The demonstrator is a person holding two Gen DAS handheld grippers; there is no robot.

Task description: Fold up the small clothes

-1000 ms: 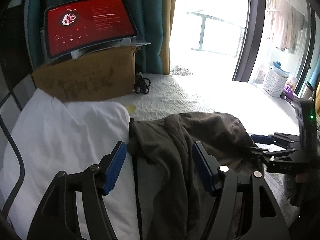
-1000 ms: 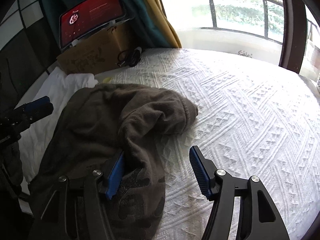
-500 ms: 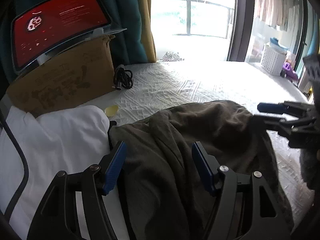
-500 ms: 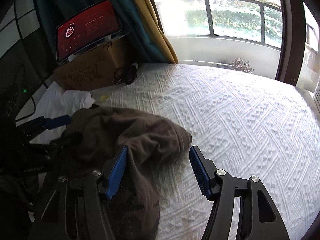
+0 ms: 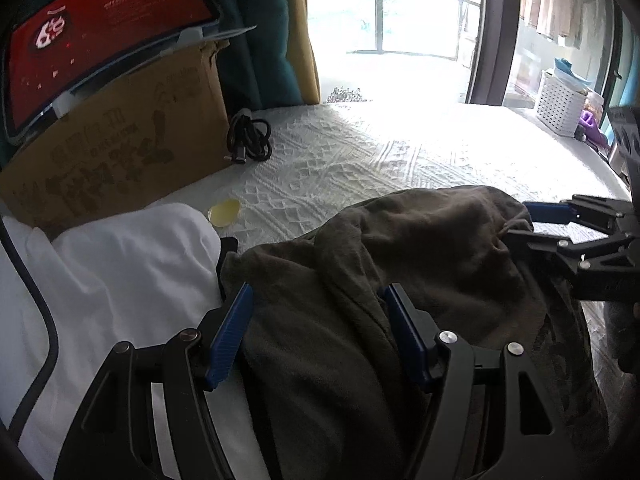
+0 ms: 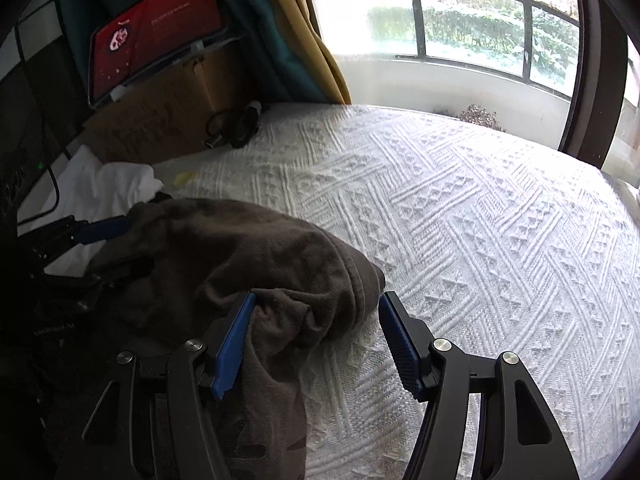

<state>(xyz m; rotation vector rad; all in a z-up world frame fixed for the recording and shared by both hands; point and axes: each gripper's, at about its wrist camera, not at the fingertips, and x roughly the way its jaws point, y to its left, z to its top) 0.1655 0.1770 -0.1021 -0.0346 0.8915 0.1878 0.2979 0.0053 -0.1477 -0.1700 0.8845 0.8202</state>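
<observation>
A crumpled dark olive-brown garment (image 5: 420, 280) lies bunched on the white textured bedspread (image 5: 360, 160); it also shows in the right wrist view (image 6: 248, 256). My left gripper (image 5: 316, 332) is open, with its jaws around the garment's left part, cloth between the blue pads. My right gripper (image 6: 316, 340) is open, with its jaws around the garment's right end. The right gripper also shows at the right of the left wrist view (image 5: 532, 224), and the left gripper at the left of the right wrist view (image 6: 104, 232).
A white pillow (image 5: 100, 272) lies left of the garment. Behind it stands a cardboard box (image 5: 112, 152) with a red-screened tablet (image 5: 92, 36) on top, beside a coiled black cable (image 5: 250, 140). A small yellow disc (image 5: 224, 212) lies on the bedspread. A white basket (image 5: 560, 108) is far right.
Both grippers have moved forward over the garment and stayed open. The garment's right end now sits between the right gripper's pads. The view has turned toward the window.
</observation>
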